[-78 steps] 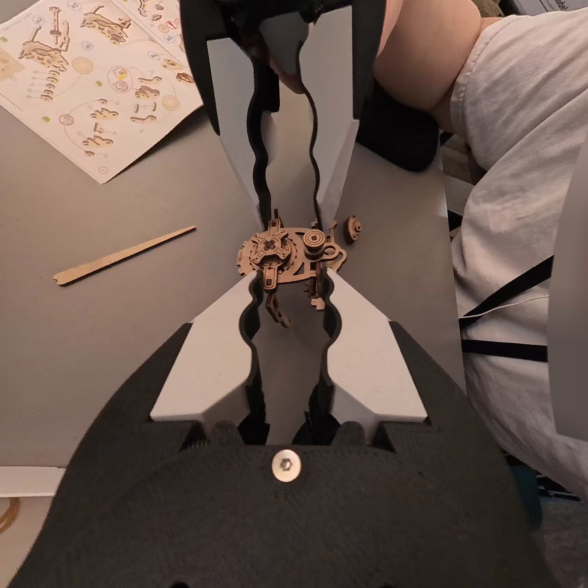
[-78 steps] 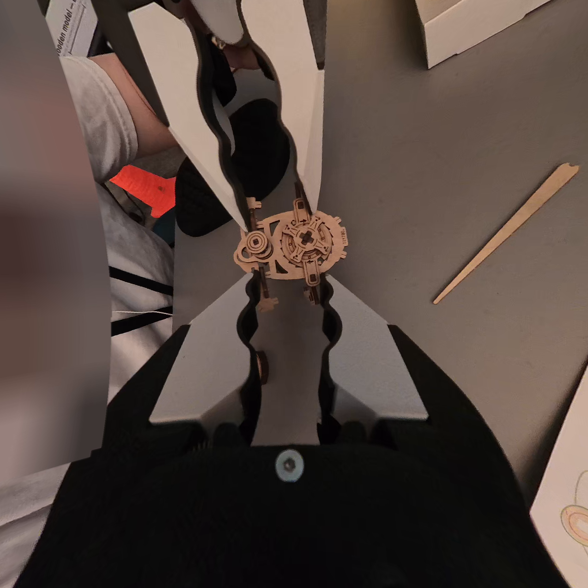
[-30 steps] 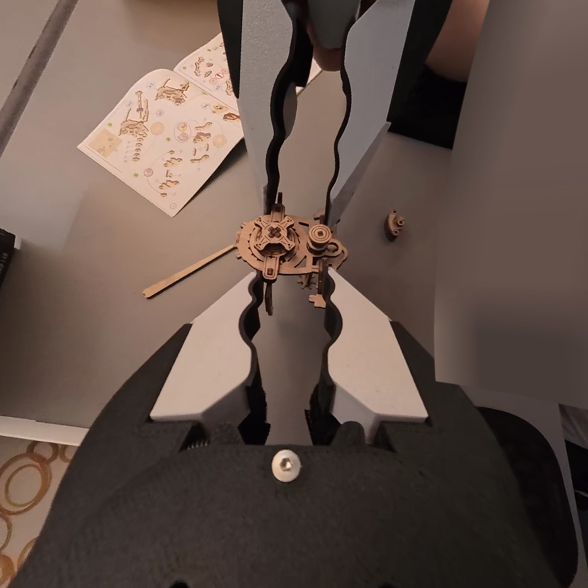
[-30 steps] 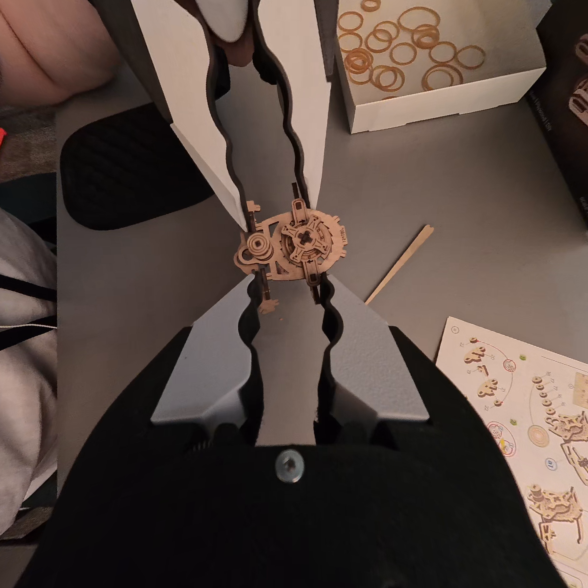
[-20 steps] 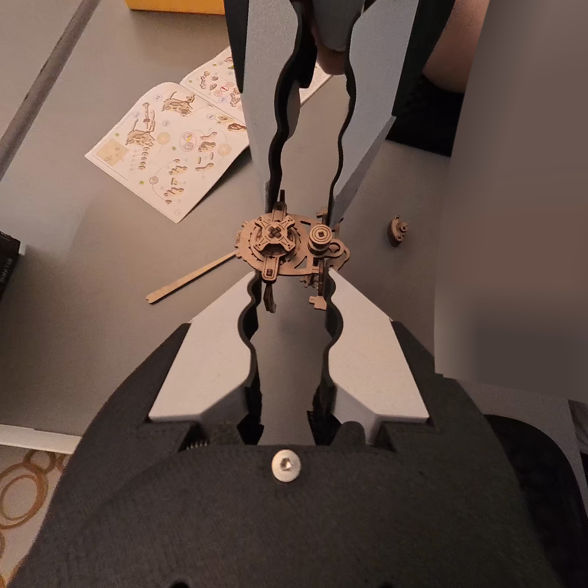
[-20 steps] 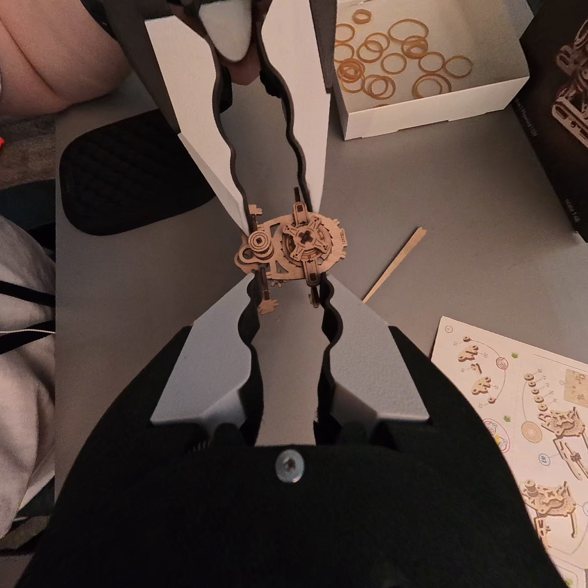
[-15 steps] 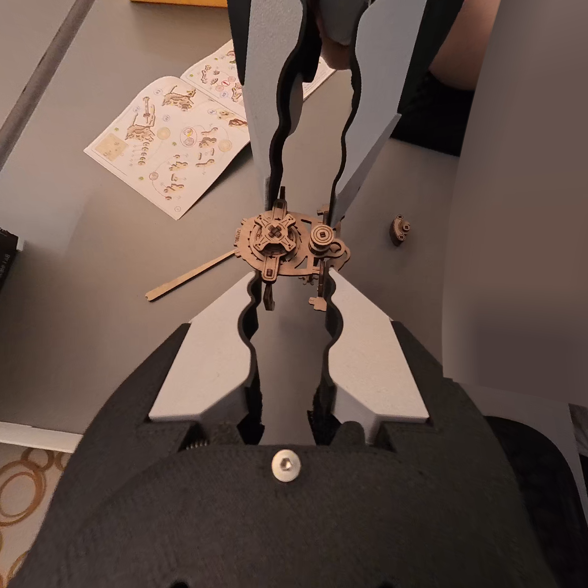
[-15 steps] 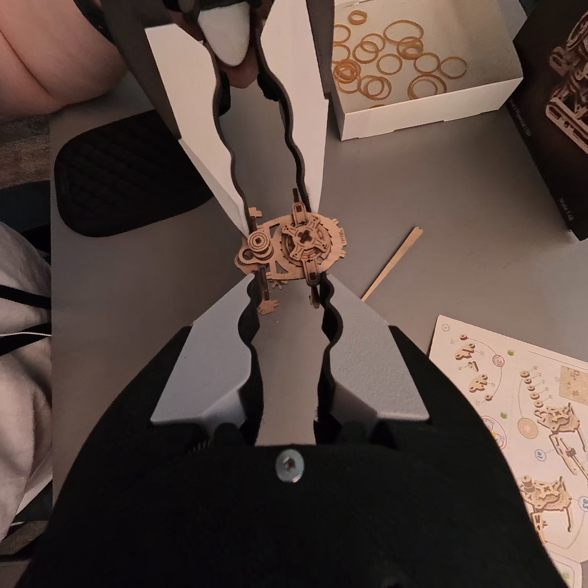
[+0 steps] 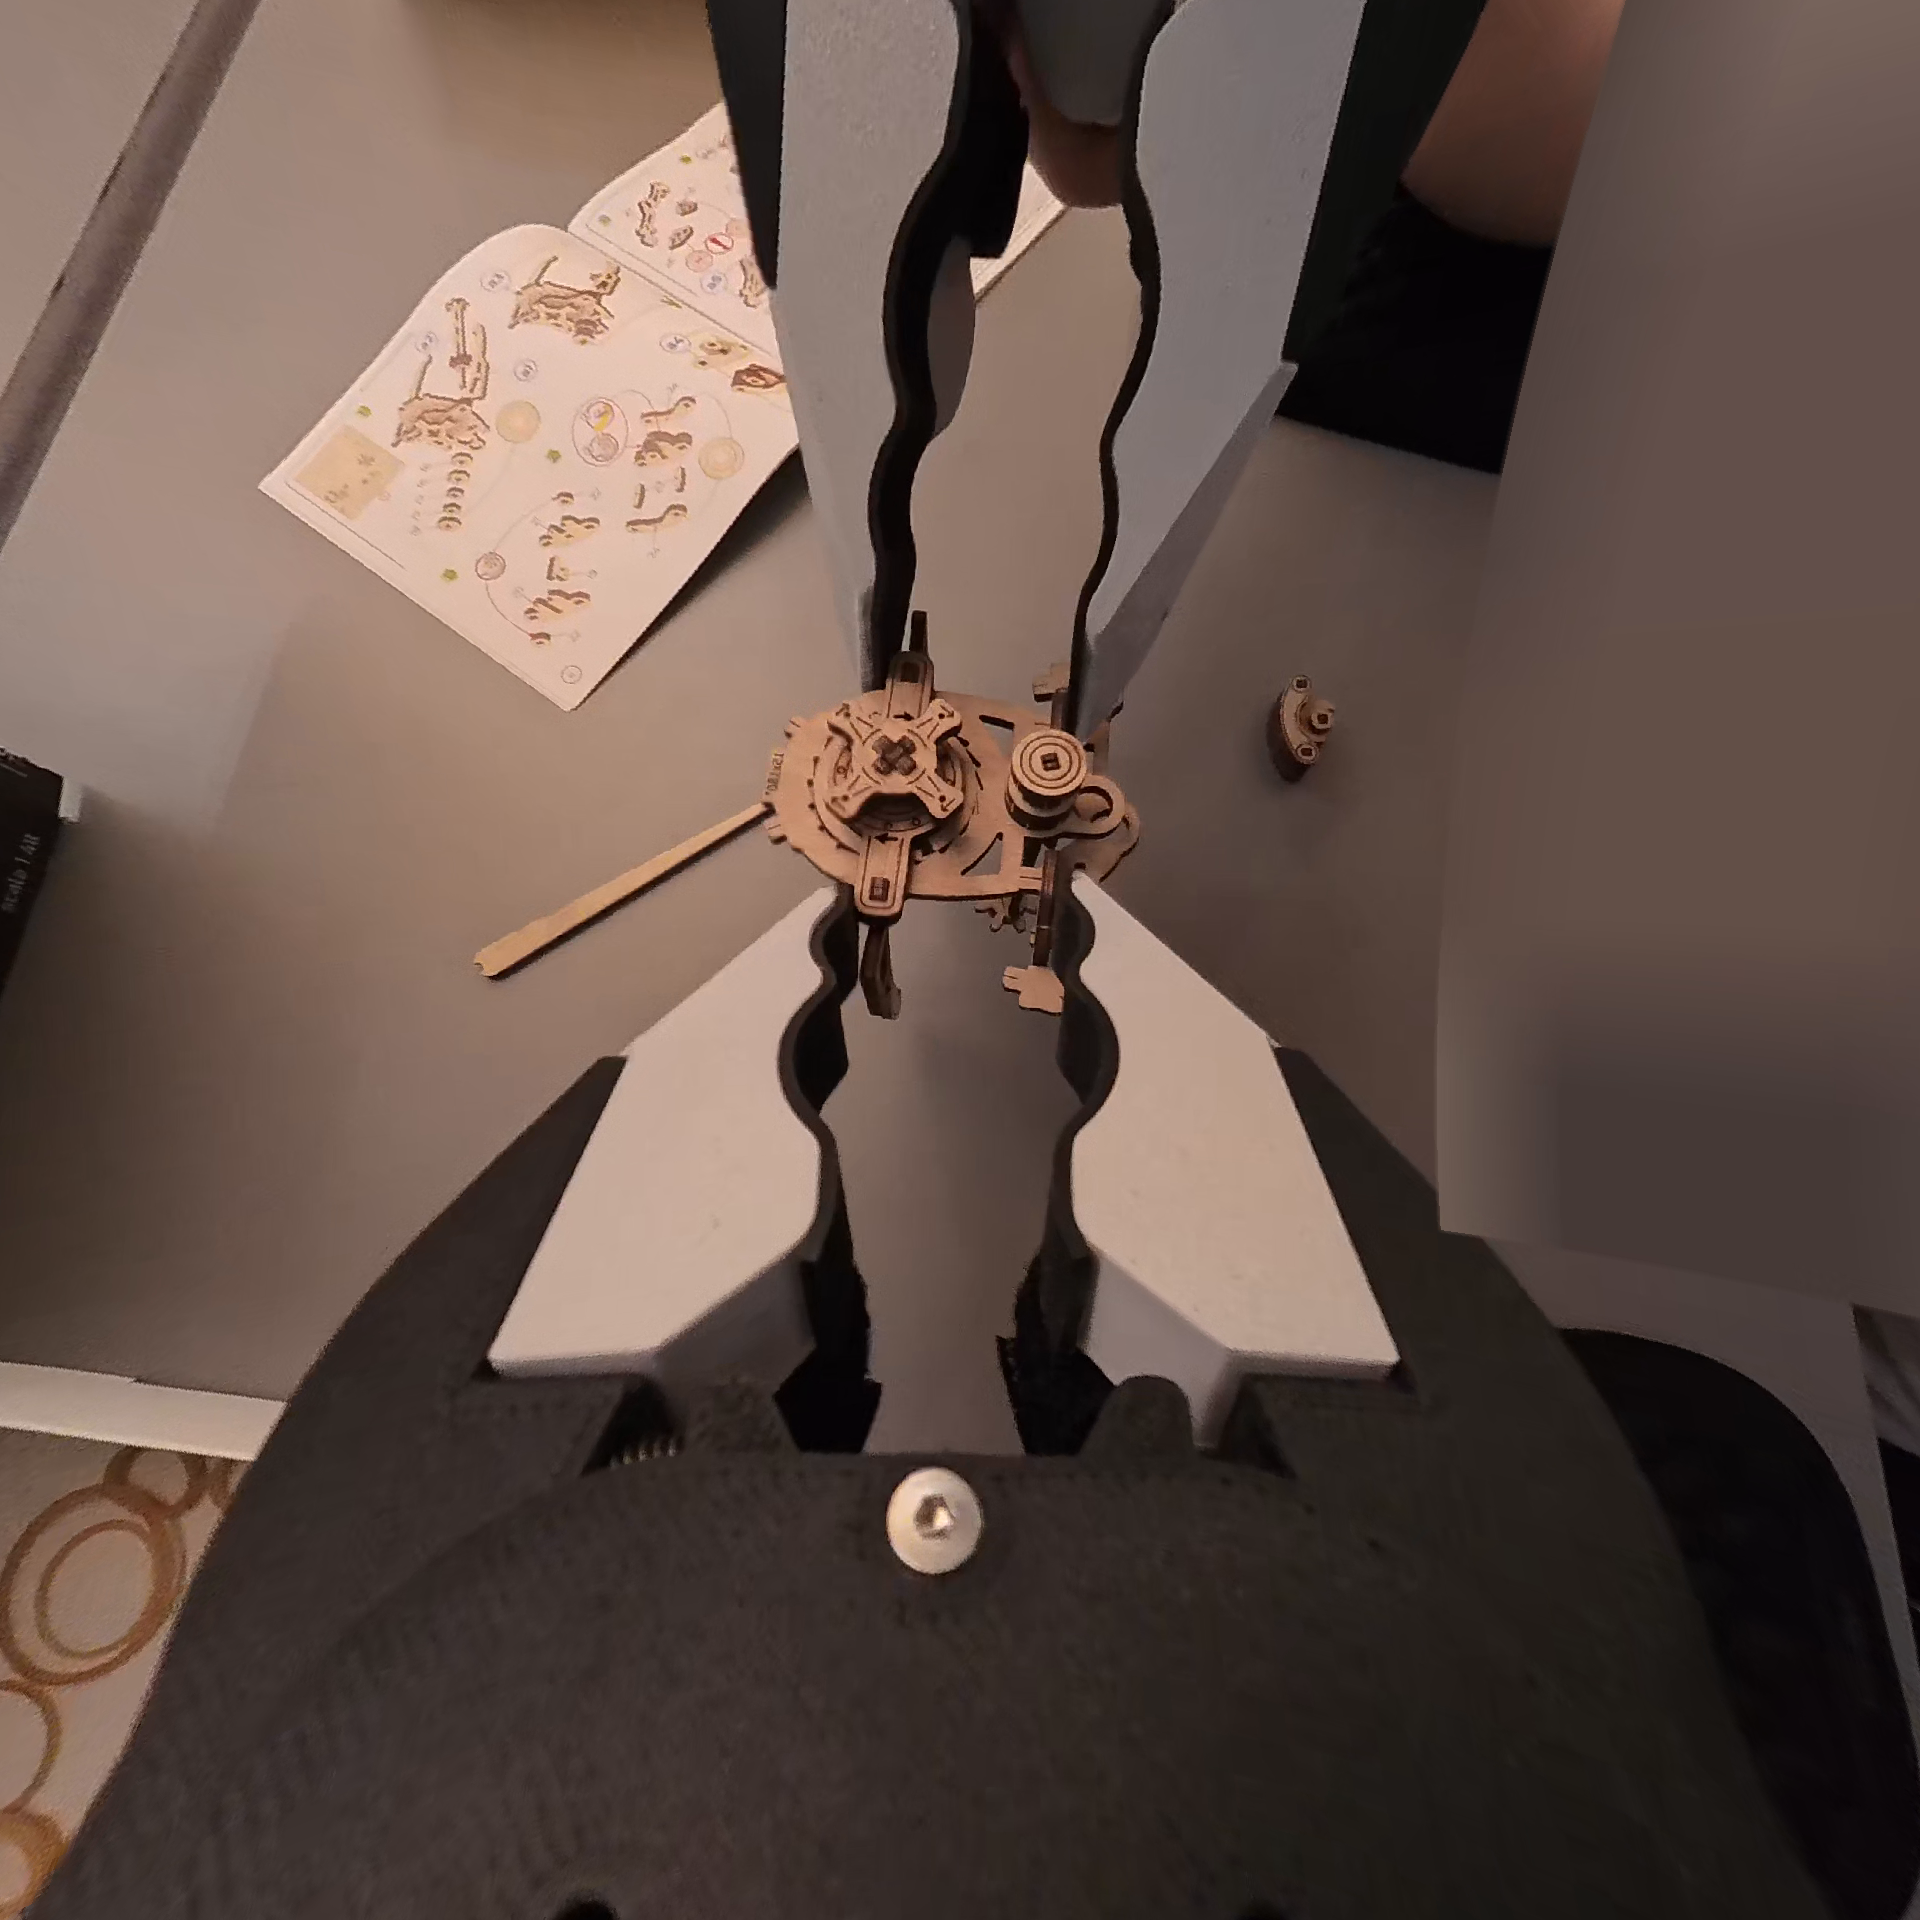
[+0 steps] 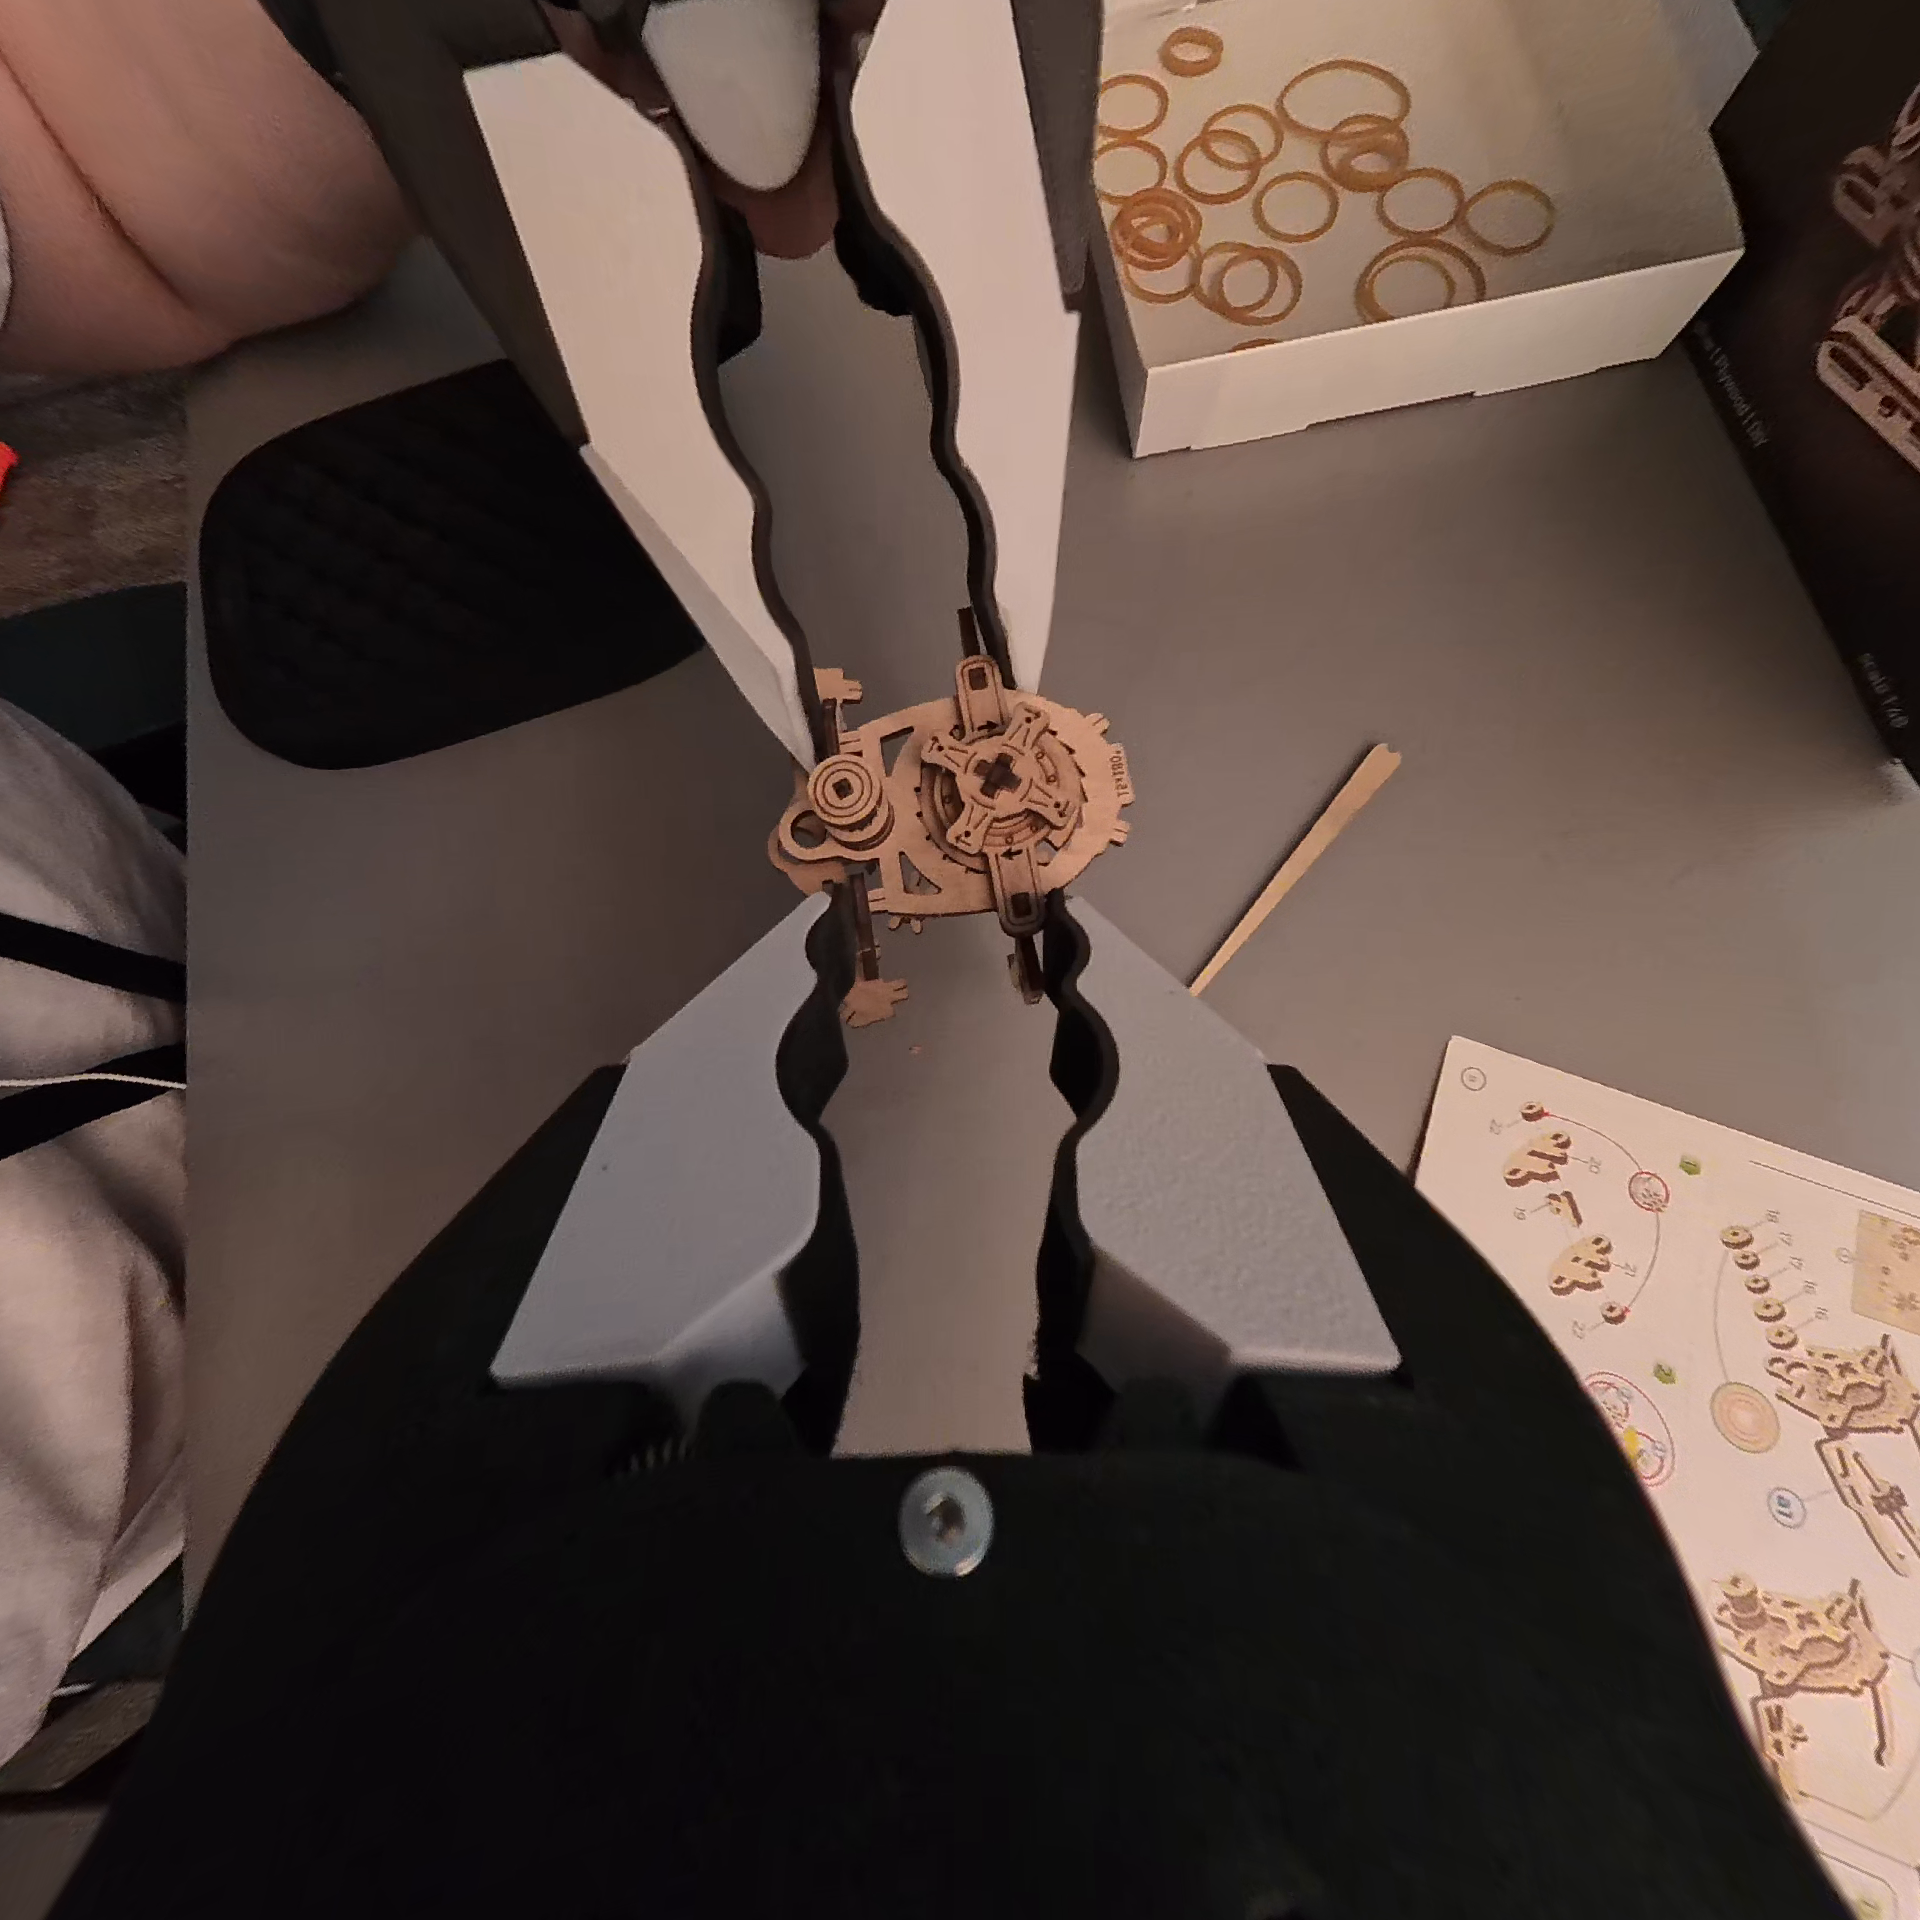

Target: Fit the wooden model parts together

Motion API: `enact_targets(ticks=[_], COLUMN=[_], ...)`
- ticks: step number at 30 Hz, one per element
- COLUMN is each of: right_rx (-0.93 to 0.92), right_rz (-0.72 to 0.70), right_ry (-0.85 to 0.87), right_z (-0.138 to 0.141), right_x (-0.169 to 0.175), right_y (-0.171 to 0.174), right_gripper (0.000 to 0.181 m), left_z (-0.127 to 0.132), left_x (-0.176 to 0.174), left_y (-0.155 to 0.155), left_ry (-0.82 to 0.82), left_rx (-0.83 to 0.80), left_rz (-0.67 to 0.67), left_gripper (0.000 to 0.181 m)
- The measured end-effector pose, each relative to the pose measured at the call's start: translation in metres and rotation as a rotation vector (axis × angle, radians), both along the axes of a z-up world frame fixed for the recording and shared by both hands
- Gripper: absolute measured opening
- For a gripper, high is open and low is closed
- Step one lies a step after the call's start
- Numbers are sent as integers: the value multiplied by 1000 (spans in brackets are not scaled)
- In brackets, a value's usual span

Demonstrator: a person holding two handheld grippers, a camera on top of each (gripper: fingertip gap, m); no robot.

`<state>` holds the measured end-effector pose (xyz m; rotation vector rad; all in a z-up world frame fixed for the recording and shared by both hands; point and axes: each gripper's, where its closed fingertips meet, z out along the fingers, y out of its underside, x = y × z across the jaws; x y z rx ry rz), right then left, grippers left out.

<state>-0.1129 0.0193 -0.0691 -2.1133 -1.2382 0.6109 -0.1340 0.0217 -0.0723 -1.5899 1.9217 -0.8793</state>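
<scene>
The wooden model assembly [image 9: 940,805] is held at frame centre, above the worktop [image 9: 312,935], clamped from opposite ends by the left gripper [image 9: 951,914] and right gripper [image 10: 935,914], seemingly steadied for pressing parts home.

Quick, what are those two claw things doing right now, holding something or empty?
Left gripper: closed on the wooden model, gripping its near side.
Right gripper: closed on the same wooden model, from the opposite side.
</scene>
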Motion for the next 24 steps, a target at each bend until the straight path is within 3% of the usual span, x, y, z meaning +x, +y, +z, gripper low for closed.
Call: enact_targets(ticks=[24], right_rx=[61], right_rz=[-17], right_ry=[-39], right_z=[-1], right_x=[1], right_y=[4], right_gripper=[35], left_z=[-2], left_x=[3], left_y=[3], left_ry=[-13], left_rx=[2], left_rz=[28], left_gripper=[36])
